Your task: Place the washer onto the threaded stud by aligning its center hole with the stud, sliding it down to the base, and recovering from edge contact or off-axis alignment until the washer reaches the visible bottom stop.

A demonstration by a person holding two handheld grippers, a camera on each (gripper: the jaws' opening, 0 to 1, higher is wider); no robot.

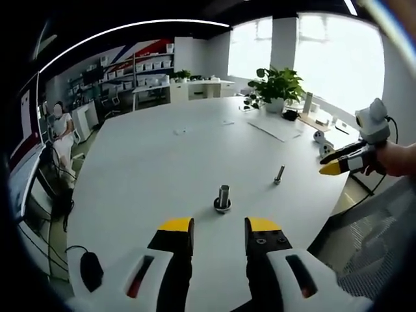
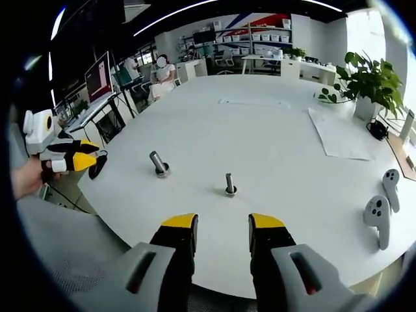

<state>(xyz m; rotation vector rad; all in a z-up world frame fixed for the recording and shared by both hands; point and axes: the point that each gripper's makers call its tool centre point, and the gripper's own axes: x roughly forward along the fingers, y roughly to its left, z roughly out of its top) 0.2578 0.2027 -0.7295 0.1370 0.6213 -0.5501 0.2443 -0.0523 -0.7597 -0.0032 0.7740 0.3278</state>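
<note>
Worktop [image 1: 162, 162]: large, white, rounded; carries two small metal pieces near its middle, with papers and a potted plant [image 1: 278, 88] toward the far side.

Stud [image 1: 223, 197]: short grey metal post standing upright on a round base; in the left gripper view, straight ahead of the jaws and a little beyond their tips. In the right gripper view [image 2: 158, 164], ahead and to the left, leaning slightly.

Washer: too small to pick out for certain; a darker ring sits around the foot of the stud, cannot tell whether that is the washer or the base.

Bolt [image 1: 279, 174]: thinner metal post, upright on the worktop, apart from the stud. In the right gripper view [image 2: 229, 184], just ahead of the jaws, nearly centred.

Left hand-held gripper [image 1: 220, 227]: yellow-tipped jaws parted with a plain gap, holding nothing, hovering above the near edge of the worktop. Seen from the right gripper view [image 2: 88, 162] at the far left, off the worktop's edge, held in a hand.

Right hand-held gripper [image 2: 222, 224]: jaws parted, empty, above the near edge of the worktop. Seen from the left gripper view [image 1: 331, 168] at the far right, beyond the worktop's rim, held in a hand; jaw gap unclear from this side.

Controllers [image 2: 379, 220]: two white handsets lying on the worktop at the right, well apart from the stud.

Background: office shelving and a seated person beyond the worktop.
</note>
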